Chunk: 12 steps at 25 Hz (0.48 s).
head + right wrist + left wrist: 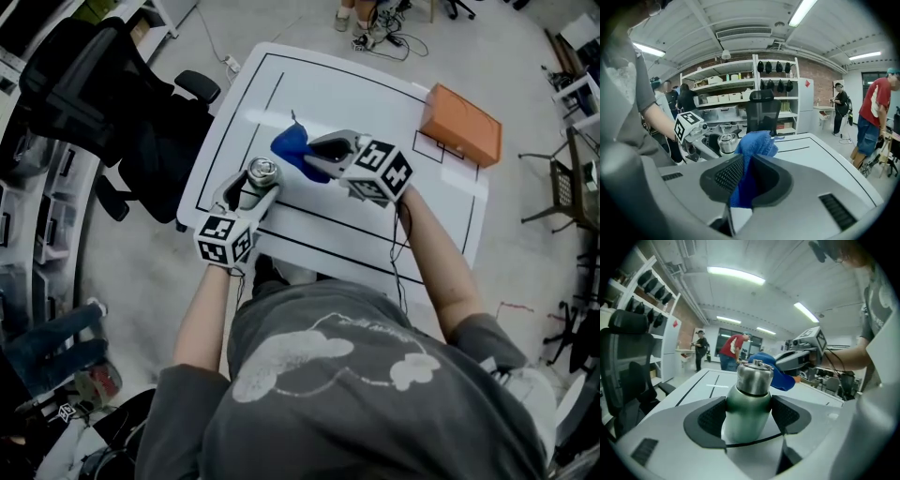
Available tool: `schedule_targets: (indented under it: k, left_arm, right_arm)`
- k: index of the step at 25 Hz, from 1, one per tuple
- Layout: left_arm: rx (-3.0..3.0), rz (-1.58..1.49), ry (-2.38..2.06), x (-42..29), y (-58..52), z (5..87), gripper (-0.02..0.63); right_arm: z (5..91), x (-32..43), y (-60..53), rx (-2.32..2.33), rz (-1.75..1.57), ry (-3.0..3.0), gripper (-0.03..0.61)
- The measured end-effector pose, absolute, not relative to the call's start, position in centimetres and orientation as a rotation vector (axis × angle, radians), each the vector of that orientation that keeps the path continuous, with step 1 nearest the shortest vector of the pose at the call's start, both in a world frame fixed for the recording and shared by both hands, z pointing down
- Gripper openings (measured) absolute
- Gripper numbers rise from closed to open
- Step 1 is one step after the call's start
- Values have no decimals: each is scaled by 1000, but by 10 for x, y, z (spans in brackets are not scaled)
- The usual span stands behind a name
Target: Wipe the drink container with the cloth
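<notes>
The left gripper has its jaws wide apart but pressed against both sides of the green metal bottle, which is upright over the white table. Just beyond the bottle and to its right, the right gripper is clamped almost closed on a bunched blue cloth. The cloth hangs close by the bottle's cap, perhaps touching it; the angle is poor. An orange box lies well to the bottle's right.
</notes>
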<state>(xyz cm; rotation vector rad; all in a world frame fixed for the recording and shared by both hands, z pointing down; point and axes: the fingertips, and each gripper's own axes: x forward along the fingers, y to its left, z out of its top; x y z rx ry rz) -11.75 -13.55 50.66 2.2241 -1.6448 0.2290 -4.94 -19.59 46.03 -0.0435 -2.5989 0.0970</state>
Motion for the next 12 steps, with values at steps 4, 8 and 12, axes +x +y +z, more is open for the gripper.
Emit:
schedule_targets:
  k: [4,8,12]
  left_arm:
    - [2378,250,-1453,-120,-133,506,302]
    - [2491,286,-1285,-121,-133,505,302]
    - [2587,332,-1097,-122,-132,506,302]
  right_arm:
    - [460,-74,-193,-114,91,-2580,54]
    - [463,-97,-188,-180,103,-2571,52]
    - [467,-117,-181,-270,105,-2560,51]
